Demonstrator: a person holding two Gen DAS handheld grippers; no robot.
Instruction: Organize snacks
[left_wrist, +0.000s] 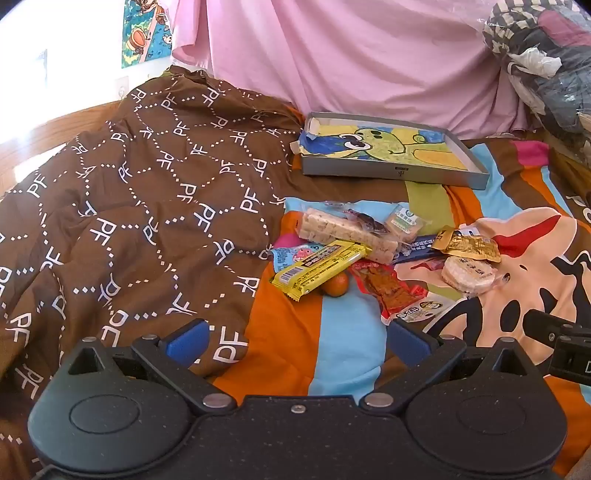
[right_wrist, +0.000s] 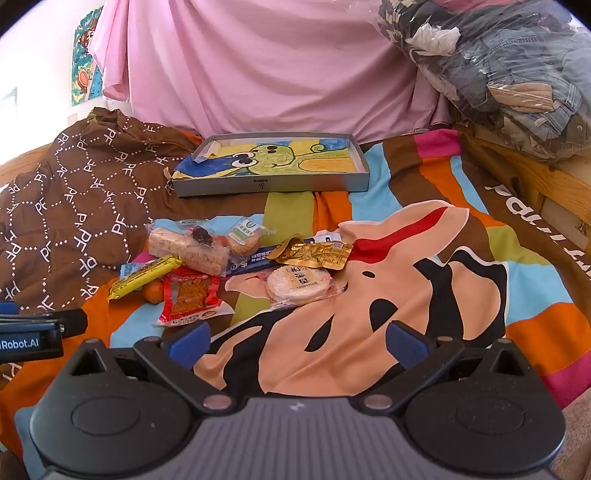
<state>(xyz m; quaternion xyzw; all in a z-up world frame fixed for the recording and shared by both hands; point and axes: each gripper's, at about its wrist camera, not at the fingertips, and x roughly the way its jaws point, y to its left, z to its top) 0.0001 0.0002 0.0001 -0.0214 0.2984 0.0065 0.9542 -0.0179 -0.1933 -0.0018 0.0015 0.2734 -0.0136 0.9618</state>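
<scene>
We see the left tool (left_wrist: 295, 343) at the bottom of its frame, blue pads spread wide with nothing between them; the right tool (right_wrist: 295, 343) gapes equally wide and empty. Just above each, mid-frame, the snacks (left_wrist: 369, 254) lie in a loose pile on the striped cartoon bedsheet (right_wrist: 369, 332): a glossy yellow bar (left_wrist: 319, 267), a round orange fruit (left_wrist: 337, 285), a red crinkled packet (left_wrist: 388, 291), a long clear-wrapped puffed bar (right_wrist: 188, 251), a gold foil pouch (right_wrist: 314, 253) and a flat round rice cracker (right_wrist: 297, 286). Further up sits a shallow grey rectangular tray (right_wrist: 273, 184) lined with a crayon drawing. A brown patterned quilt (left_wrist: 129, 203) bunches at left, pink cloth (right_wrist: 258, 74) hangs behind.
</scene>
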